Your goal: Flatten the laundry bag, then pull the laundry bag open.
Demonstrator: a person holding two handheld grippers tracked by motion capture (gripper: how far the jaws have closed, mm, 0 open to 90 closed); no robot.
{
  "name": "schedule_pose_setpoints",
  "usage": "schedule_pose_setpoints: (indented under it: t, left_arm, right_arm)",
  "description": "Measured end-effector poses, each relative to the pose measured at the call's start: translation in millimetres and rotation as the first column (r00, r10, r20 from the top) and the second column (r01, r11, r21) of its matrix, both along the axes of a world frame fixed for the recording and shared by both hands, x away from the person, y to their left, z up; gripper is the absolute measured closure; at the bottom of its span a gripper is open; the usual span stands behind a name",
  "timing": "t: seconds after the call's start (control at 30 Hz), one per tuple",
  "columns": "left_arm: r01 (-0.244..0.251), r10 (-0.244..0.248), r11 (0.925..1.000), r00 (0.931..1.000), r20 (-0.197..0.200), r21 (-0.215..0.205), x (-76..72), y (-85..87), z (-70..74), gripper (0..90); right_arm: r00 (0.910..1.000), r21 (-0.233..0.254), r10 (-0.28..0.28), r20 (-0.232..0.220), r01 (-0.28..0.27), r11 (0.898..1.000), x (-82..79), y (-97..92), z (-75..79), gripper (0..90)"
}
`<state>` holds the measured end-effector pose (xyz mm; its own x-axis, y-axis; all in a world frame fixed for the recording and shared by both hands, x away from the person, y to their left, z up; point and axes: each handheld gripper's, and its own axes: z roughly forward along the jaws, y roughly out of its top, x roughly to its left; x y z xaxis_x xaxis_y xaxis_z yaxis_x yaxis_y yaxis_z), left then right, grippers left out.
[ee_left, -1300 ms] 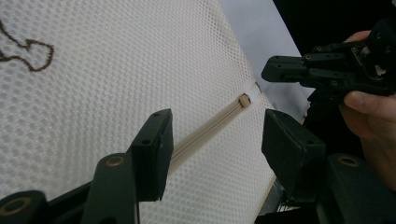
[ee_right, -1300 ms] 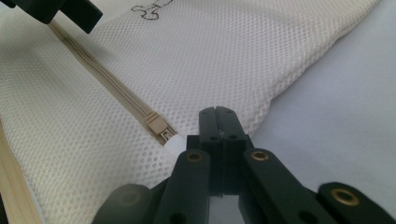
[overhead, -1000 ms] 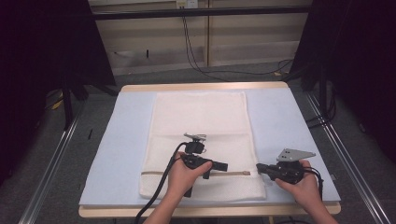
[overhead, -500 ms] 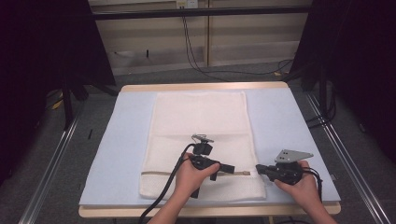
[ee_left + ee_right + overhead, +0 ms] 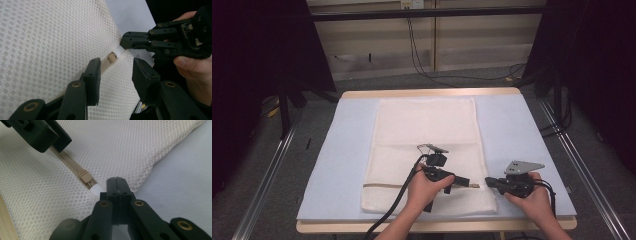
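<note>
The white mesh fabric bag [image 5: 427,150] lies flat on the pale blue table mat [image 5: 522,135]. The right gripper [image 5: 116,180] is clamped on the white tab [image 5: 96,188] beside the beige zipper slider [image 5: 112,57]. The left gripper [image 5: 116,72], partly open with jaws just closing, straddles the slider without touching.

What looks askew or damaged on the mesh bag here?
Nothing stands out. The mesh bag lies flat, its zipper straight; the right gripper pinches the white tab, the left gripper straddles the slider.
</note>
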<state>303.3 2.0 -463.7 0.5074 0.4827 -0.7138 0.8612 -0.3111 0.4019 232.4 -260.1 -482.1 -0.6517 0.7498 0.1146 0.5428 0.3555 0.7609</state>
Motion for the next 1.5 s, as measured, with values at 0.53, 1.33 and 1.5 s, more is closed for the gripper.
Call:
schedule_pose_setpoints:
  t: [0.53,1.33,1.5]
  left_arm:
    - [0.015,-0.015,0.9999,0.9994,-0.031,0.006,1.6,-10.4,-5.9,58.9]
    - [-0.029,0.037,0.9969,0.9938,-0.105,0.073,3.4,-30.5,-19.9,87.3]
    - [-0.045,0.055,0.9948,0.9925,-0.109,0.092,8.0,1.7,-12.7,87.4]
  right_arm:
    - [0.9999,-0.022,0.006,0.009,-0.006,1.0,-1.0,4.0,-2.6,90.0]
    - [0.999,-0.064,0.022,0.039,-0.019,0.998,-4.8,7.7,-4.3,90.0]
    - [0.9989,-0.062,0.033,0.034,-0.031,0.998,-3.5,7.2,-4.2,90.0]
